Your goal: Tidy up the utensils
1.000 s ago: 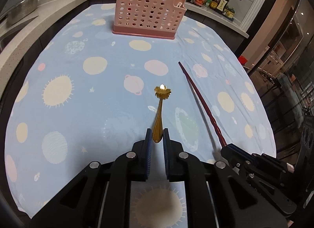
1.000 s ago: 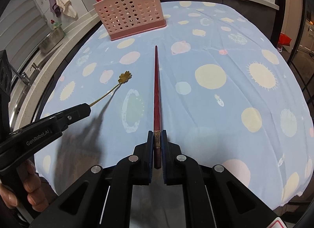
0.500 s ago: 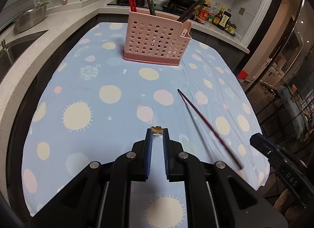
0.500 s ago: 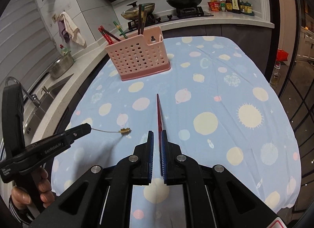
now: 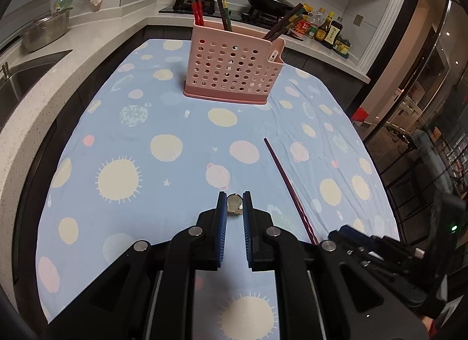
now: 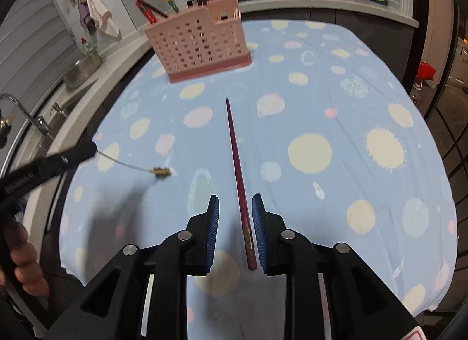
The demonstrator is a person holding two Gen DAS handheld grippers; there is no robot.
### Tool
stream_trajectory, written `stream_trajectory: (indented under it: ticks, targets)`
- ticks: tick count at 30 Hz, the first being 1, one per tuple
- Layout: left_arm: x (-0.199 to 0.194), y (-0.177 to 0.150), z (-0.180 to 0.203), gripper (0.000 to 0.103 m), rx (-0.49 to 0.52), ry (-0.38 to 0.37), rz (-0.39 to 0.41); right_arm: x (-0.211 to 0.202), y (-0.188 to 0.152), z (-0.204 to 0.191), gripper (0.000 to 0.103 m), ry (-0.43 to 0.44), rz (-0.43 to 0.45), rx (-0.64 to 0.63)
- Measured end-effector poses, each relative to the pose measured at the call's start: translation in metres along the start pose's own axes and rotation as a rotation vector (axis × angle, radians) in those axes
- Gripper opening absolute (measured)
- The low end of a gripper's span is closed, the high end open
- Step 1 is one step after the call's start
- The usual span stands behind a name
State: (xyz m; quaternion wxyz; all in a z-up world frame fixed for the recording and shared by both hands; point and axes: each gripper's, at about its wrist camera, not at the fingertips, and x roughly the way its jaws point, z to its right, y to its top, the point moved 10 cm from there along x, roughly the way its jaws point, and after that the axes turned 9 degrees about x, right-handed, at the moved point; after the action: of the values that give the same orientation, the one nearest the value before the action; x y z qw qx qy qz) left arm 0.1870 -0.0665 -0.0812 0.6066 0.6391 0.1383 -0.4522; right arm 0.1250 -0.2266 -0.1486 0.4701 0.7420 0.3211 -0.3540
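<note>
My left gripper [image 5: 235,196] is shut on the handle of a gold spoon [image 6: 159,171], which it holds off the cloth; the flower-shaped end [image 5: 235,204] peeks out between the fingertips. My right gripper [image 6: 235,202] has its jaws opening. A dark red chopstick [image 6: 235,161] lies between them, close to the right pad, and neither pad presses on it. Its tip points at the pink perforated utensil holder [image 5: 234,70] at the far end of the table. Several chopsticks stand in that holder.
A blue cloth with sun and planet prints [image 5: 117,149] covers the table. A white counter with a sink [image 6: 26,117] and a metal bowl [image 5: 44,29] runs along the left. Pans and sauce bottles [image 5: 324,29] stand behind the holder.
Both grippers rose from the cloth, the left carrying the spoon up. The right gripper, shut on the chopstick before, now has its jaws apart around it.
</note>
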Motion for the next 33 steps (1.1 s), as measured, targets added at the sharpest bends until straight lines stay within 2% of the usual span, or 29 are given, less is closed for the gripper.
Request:
stream_trajectory:
  ticks: [6, 9, 13, 26, 33]
  targets:
    - [0.0, 0.0, 0.003, 0.01, 0.007, -0.009, 0.003, 0.025, -0.021, 0.01, 0.021, -0.054, -0.06, -0.032]
    - [-0.001, 0.0, 0.004, 0.01, 0.008, -0.01, 0.005, 0.023, -0.021, 0.01, 0.008, -0.069, -0.049, -0.055]
    - [-0.004, 0.003, 0.003, 0.01, 0.01, -0.008, 0.012, 0.01, -0.012, 0.006, 0.007, -0.049, -0.018, -0.049]
    - [-0.026, 0.041, 0.001, 0.01, 0.022, -0.008, 0.086, -0.081, 0.07, -0.031, 0.007, 0.08, 0.216, -0.029]
    - [-0.039, 0.074, 0.002, 0.01, 0.039, -0.012, 0.143, -0.112, 0.119, -0.045, 0.007, 0.153, 0.308, -0.005]
